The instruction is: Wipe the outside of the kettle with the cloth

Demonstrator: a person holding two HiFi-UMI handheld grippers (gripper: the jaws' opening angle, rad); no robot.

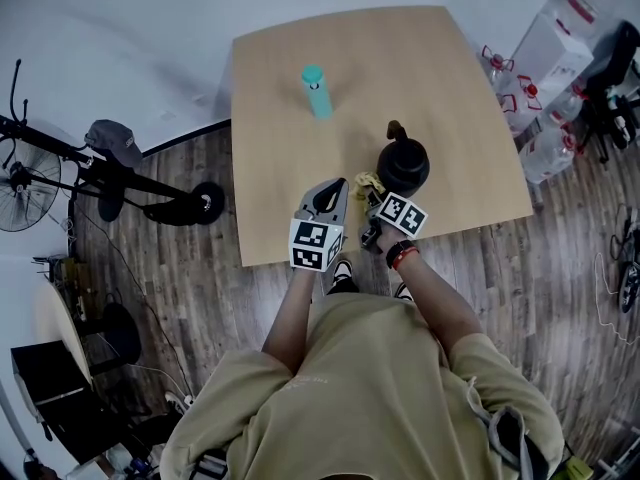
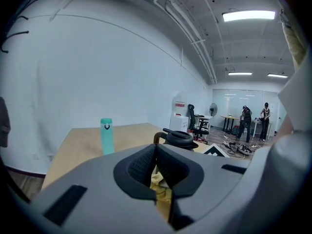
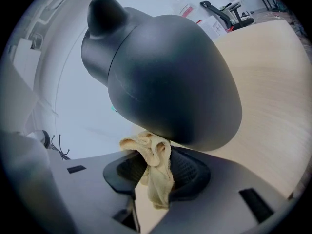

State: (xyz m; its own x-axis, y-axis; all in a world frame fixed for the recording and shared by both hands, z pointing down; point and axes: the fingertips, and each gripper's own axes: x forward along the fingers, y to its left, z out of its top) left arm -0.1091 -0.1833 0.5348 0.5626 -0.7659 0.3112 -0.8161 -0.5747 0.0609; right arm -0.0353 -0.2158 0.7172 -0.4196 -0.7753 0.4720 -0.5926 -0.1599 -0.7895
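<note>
A black kettle [image 1: 403, 165] with a brown-tipped handle stands near the table's front edge. In the right gripper view the kettle [image 3: 165, 77] fills the frame. My right gripper [image 3: 157, 173] is shut on a crumpled yellow cloth [image 3: 152, 160], which presses against the kettle's lower side. From the head view, the cloth [image 1: 367, 182] sits at the kettle's left, with the right gripper [image 1: 373, 198] just in front of it. My left gripper [image 1: 334, 192] hovers beside it to the left, jaws shut and holding nothing [image 2: 156, 163]. The kettle [image 2: 179, 138] shows beyond them.
A teal bottle [image 1: 314, 90] stands upright mid-table, behind and left of the kettle. The wooden table [image 1: 280, 148] ends right by my grippers. A fan and a stand are on the floor at left, and water jugs [image 1: 545, 153] are at right.
</note>
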